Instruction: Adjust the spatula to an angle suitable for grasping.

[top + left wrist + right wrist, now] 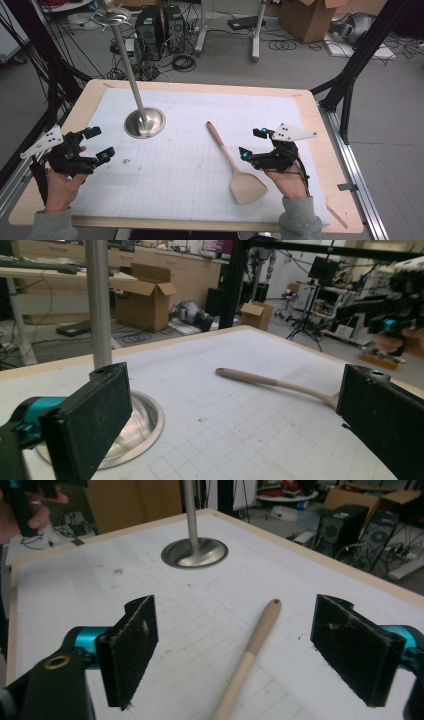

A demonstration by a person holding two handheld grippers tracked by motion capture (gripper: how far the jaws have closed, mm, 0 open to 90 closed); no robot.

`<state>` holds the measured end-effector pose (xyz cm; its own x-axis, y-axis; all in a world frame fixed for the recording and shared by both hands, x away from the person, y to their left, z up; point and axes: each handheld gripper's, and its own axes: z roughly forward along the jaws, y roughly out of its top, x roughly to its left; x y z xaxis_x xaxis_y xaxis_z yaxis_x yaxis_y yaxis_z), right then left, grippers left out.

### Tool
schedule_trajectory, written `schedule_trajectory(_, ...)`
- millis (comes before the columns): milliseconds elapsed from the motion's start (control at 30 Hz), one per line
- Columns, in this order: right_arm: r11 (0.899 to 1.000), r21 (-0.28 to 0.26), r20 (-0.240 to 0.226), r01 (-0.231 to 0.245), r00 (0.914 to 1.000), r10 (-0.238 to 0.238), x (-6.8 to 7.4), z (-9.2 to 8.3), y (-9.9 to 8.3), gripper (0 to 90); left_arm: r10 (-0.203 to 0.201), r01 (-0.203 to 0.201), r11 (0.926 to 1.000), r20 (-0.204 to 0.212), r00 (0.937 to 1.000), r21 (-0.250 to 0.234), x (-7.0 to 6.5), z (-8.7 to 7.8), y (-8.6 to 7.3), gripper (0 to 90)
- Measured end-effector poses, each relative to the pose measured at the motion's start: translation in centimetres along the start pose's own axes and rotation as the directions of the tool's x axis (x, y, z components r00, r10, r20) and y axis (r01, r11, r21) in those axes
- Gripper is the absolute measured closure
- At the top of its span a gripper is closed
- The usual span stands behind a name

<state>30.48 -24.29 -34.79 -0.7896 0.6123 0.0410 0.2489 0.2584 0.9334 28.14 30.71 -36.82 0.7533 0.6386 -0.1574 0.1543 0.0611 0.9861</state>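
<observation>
Wooden spatula (pixel 235 165) lies flat on the white gridded mat (pixel 200 160) right of the desk's (pixel 325 150) centre, handle toward the far edge, blade toward the near edge. Left tool (pixel 97 143), near the left edge, and right tool (pixel 252 143), just right of the spatula, both stand with jaws wide apart, holding nothing. Steel stand (pixel 144 121) rises from its round base toward the far-left corner.

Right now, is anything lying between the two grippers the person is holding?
Yes. In the high view a wooden spatula lies on the white mat between the left gripper and the right gripper, much nearer the right one.
</observation>
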Motion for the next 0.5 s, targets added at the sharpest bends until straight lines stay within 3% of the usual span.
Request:
schedule_trajectory(133,1.000,0.010,0.011,-0.015,0.9998,0.015,-0.3,0.2,-0.1,27.8,0.021,-0.021,0.9997,-0.011,0.9997,0.010,-0.2,0.1,0.1,1.8)
schedule_trajectory(167,1.000,0.013,0.009,-0.019,0.9998,0.019,-0.3,0.3,-0.1,35.6,0.023,-0.023,0.9996,-0.014,0.9996,0.014,-0.2,0.1,0.0,1.8)
schedule_trajectory(267,1.000,0.021,0.015,-0.016,0.9998,0.015,-0.3,0.4,-0.2,39.5,0.018,-0.018,0.9996,-0.022,0.9996,0.021,0.0,0.2,-0.2,1.8)
schedule_trajectory(500,0.997,0.073,0.038,-0.003,0.9993,0.000,-0.3,1.8,-0.6,59.6,0.018,-0.017,0.9995,-0.026,0.9995,0.028,0.2,0.2,-0.3,1.8)
